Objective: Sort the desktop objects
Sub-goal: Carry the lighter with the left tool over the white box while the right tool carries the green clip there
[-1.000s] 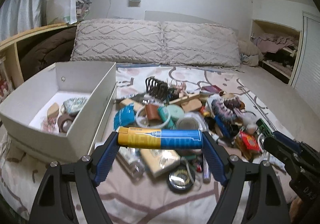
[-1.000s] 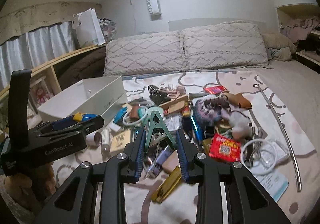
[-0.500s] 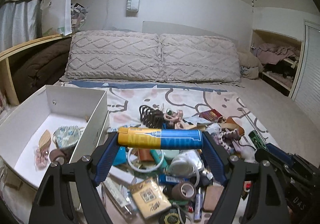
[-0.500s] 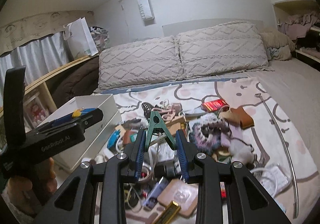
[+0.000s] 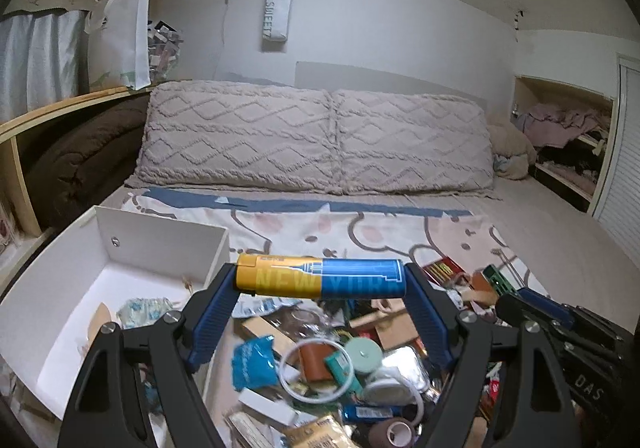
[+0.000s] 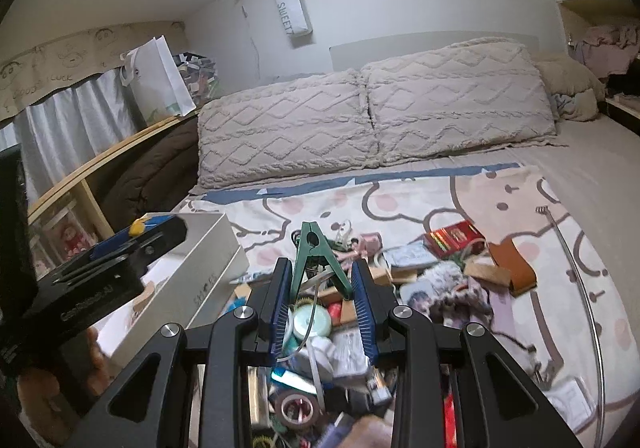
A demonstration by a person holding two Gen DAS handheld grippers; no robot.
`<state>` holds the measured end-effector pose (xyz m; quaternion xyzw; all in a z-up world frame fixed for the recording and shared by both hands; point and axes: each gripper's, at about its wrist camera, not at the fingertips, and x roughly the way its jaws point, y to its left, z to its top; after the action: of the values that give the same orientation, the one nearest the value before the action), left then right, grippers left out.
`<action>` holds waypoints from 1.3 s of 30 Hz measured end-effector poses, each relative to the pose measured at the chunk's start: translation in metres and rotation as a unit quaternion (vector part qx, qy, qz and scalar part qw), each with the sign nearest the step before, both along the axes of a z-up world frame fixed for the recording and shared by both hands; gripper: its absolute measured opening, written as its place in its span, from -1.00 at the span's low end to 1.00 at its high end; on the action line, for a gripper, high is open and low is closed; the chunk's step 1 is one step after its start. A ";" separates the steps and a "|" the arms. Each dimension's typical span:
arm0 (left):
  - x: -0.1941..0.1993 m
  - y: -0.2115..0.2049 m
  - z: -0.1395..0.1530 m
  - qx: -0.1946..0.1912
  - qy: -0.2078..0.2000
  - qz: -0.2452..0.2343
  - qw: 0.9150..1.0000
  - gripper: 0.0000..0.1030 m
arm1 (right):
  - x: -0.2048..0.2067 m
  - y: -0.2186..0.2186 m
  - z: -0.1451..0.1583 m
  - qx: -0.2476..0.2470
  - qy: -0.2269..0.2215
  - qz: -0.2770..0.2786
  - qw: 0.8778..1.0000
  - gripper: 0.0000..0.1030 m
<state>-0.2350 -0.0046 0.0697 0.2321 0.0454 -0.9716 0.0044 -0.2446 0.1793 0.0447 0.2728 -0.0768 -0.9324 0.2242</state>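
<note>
You have a yellow-and-blue lighter (image 5: 320,276) clamped end to end across the tips of your left gripper (image 5: 320,280), jaws standing fairly wide on its length, and a green clip (image 6: 314,248) pinched by its handles in your right gripper (image 6: 320,284), jaws narrow, its nose pointing to 12 o'clock. Both are lifted clear of the heap of small things (image 5: 340,364) on the patterned sheet (image 5: 360,228), so I judge you are mid-carry, pick-up done and drop-off not yet begun. The white box (image 5: 160,244) lies at about 9 o'clock of the lighter in the left view, already holding a few items (a wrapped blue-green packet among them). Next, I would say, swing the left gripper over the box's open top, lower it past the wall and spread the jaws; the clip then wants the same, with care that the two grippers do not meet at the box. Compared with a second ago, both grippers sit higher: the pillows (image 5: 320,135) fill more of each view, the heap has dropped toward 6 o'clock, and both grips look unchanged.
</note>
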 end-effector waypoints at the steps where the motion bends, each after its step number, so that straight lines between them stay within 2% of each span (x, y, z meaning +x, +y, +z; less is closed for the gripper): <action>1: 0.000 -0.003 0.000 -0.001 0.000 0.001 1.000 0.57 | -0.003 -0.004 0.001 -0.001 0.002 0.005 1.000 -0.40; 5: -0.005 -0.019 -0.002 -0.007 -0.004 0.014 1.000 0.57 | -0.018 -0.024 0.001 0.010 -0.013 0.026 1.000 -0.40; 15: -0.005 -0.074 -0.014 0.007 -0.017 0.058 0.998 0.57 | -0.053 -0.072 0.007 0.013 -0.046 0.061 0.997 -0.40; 24: 0.003 -0.116 -0.018 0.025 -0.014 0.094 0.995 0.57 | -0.060 -0.136 0.013 0.074 -0.042 0.099 0.991 -0.40; 31: 0.016 -0.159 -0.021 0.030 -0.012 0.143 0.989 0.57 | -0.056 -0.181 0.022 0.091 -0.039 0.130 0.987 -0.40; 39: 0.033 -0.206 -0.026 0.034 -0.014 0.199 0.979 0.57 | -0.050 -0.220 0.025 0.084 -0.041 0.156 0.983 -0.40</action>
<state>-0.2022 -0.2103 0.0435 0.2317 0.1236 -0.9460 0.1902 -0.2945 -0.0410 0.0701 0.3372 0.0359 -0.8773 0.3397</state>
